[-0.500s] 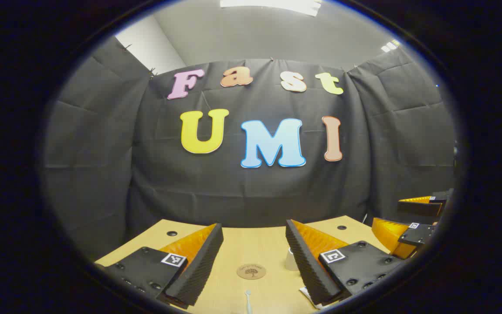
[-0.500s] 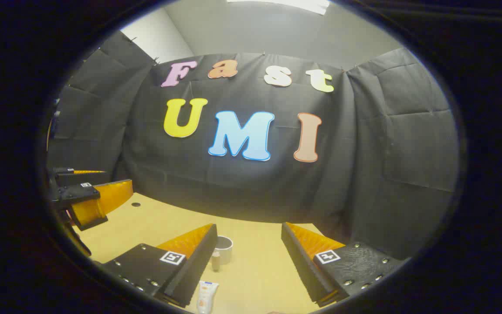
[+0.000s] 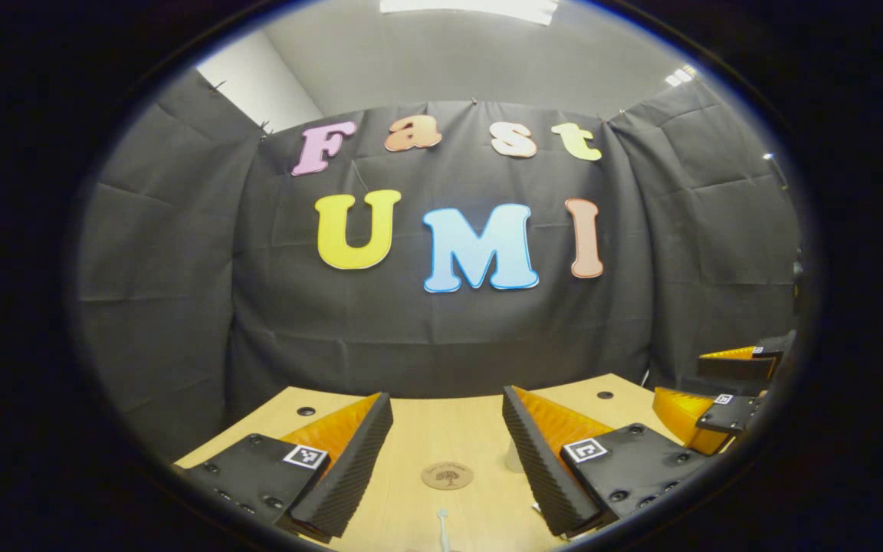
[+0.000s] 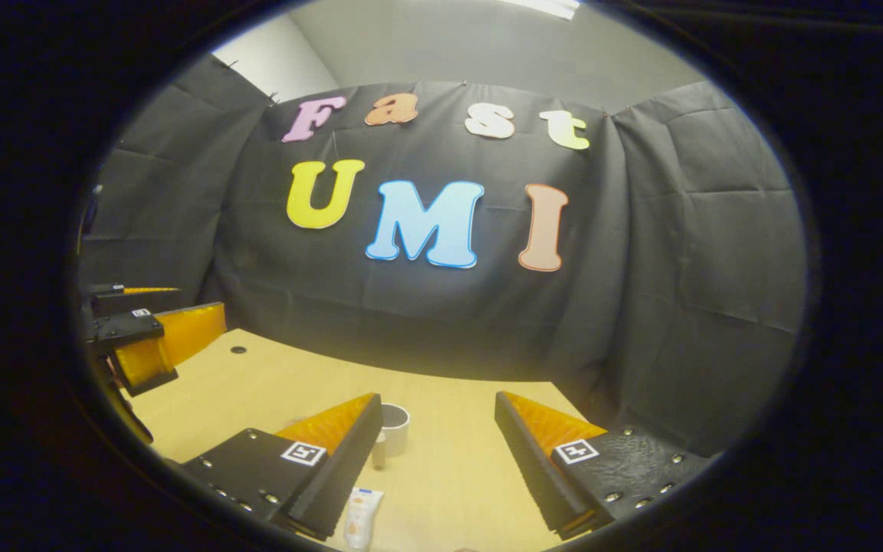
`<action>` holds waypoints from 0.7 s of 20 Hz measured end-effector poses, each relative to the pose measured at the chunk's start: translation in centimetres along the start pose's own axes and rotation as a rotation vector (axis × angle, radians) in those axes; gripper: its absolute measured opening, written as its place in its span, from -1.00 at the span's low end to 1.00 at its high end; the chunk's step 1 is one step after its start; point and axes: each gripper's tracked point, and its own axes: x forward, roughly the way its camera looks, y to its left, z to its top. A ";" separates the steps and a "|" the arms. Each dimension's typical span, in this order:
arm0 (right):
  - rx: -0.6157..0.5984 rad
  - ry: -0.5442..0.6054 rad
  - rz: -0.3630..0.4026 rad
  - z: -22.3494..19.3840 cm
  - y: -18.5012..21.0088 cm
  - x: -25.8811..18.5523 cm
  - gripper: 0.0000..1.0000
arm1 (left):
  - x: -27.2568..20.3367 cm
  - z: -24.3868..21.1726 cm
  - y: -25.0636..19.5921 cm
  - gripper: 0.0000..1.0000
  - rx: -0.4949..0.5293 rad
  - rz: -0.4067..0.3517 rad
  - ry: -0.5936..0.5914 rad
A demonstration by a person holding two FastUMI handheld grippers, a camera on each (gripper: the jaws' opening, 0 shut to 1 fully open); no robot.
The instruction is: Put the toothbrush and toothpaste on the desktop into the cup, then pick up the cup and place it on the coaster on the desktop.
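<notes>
Currently both tongs, left tongs (image 3: 448, 429) and right tongs (image 4: 438, 429), are hovering apart, gripping nothing. Toothpaste (image 4: 360, 517) is lying on the desk (image 4: 449, 491) before the cup (image 4: 393, 429); probably soft and light, best pinched mid-body.

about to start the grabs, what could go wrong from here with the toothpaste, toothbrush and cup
1. The toothpaste lies flat close beside one finger of the open right gripper, so closing may nudge it instead of pinching it.
2. The toothbrush is thin and flat; the open left gripper could slip off.
3. The cup looks light and may tip.
</notes>
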 end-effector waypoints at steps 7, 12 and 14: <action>0.025 0.039 0.028 -0.7 0.6 0.7 0.85 | 0.5 -0.7 -0.1 0.92 -0.010 -0.003 0.022; 0.035 0.120 0.038 -2.3 0.7 1.1 0.86 | 0.8 -2.5 0.2 0.92 -0.027 -0.002 0.088; 0.037 0.160 0.059 -3.0 1.2 1.1 0.85 | 0.9 -3.6 0.4 0.91 -0.045 -0.002 0.125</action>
